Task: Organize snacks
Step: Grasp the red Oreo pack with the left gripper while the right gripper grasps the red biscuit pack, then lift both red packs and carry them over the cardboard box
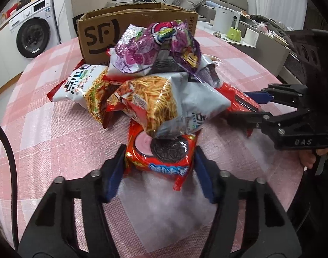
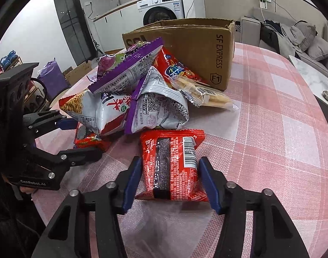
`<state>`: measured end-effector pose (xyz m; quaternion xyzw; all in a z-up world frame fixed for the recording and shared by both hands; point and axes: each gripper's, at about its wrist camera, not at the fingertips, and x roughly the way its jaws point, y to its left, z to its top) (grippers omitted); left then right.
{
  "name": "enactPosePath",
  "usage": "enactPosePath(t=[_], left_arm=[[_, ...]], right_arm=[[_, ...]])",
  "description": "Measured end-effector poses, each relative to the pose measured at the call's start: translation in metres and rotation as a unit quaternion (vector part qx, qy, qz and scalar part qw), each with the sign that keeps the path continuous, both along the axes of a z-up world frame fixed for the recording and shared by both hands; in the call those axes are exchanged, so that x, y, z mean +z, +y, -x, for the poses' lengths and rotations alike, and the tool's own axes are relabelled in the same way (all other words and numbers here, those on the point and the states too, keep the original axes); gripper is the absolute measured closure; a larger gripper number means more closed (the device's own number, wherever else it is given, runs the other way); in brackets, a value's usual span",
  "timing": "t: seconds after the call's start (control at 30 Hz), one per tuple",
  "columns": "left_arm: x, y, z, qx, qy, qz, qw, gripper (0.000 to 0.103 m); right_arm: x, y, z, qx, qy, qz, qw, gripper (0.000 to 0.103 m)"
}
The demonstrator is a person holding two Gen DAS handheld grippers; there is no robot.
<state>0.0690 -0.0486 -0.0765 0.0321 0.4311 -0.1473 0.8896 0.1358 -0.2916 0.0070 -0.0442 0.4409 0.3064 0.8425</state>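
Note:
Snack bags are piled on a pink checked tablecloth (image 1: 45, 129) in front of an open cardboard box (image 1: 131, 21) (image 2: 185, 49). At the pile's near edge lies a red cookie packet (image 1: 161, 152), and my left gripper (image 1: 158, 161) is shut on it, a pad against each side. My right gripper (image 2: 170, 167) is shut on a red packet with a barcode (image 2: 172, 163) lying flat on the cloth. Each view shows the other gripper from the side, the right gripper (image 1: 241, 105) and the left gripper (image 2: 84, 137). A purple bag (image 1: 159, 43) tops the noodle snack bags (image 1: 153, 99).
A clear cracker pack (image 2: 202, 94) lies beside the box. Behind the table stand a washing machine (image 1: 32, 32), a white kettle (image 1: 225, 21) with a green cup on a side counter, and a grey sofa (image 2: 303, 40). The round table's edge curves off on both sides.

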Motion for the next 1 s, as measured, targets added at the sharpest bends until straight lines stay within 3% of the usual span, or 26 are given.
enactPosePath(t=[0.27,0.7,1.0], left_arm=[[0.000,0.003,0.004,0.001,-0.009,0.012,0.9999,0.056],[0.035,0.021,0.032,0.021,-0.045,0.026,0.9984,0.056],[0.063,0.027,0.049,0.022,-0.075,0.032,0.9965,0.056]], right_arm=[[0.005,-0.001,0.005,0.009,-0.016,-0.006,1.000,0.054],[0.029,-0.015,0.014,-0.006,-0.063,-0.046,0.997,0.054],[0.039,-0.019,0.018,-0.020,-0.069,-0.048,0.996,0.054]])
